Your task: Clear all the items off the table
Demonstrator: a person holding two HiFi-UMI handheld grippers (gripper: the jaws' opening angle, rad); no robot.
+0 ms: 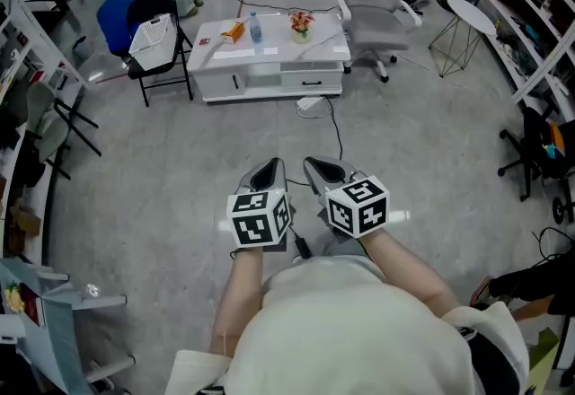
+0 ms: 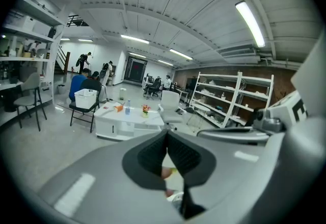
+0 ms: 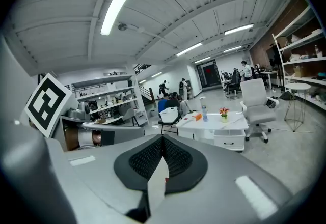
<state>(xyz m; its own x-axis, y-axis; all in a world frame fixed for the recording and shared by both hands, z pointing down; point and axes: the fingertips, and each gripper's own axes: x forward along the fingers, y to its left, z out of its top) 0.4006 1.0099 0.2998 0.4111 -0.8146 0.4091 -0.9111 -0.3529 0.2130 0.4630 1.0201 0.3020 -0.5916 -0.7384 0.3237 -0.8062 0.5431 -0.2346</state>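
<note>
The table [image 1: 269,61] at twelve o'clock is white. On it, the box [image 1: 234,31] is orange, the bottle [image 1: 255,28] clear with touches of blue, and the flowers [image 1: 300,21] pink and red. At eleven o'clock a white basket [image 1: 153,32] sits on a black chair [image 1: 166,70], and the person [image 1: 115,21] behind it wears blue. The office chair [image 1: 377,3] at one o'clock is pale grey. The floor [image 1: 180,169] is grey. The left gripper [image 1: 267,174] and the right gripper [image 1: 323,172] are grey with black ribbed jaws. Their cubes [image 1: 260,218] carry black-and-white square markers.

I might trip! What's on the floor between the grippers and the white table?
Head view: mostly bare grey floor, with a black cable and a white power strip by the table.
</note>
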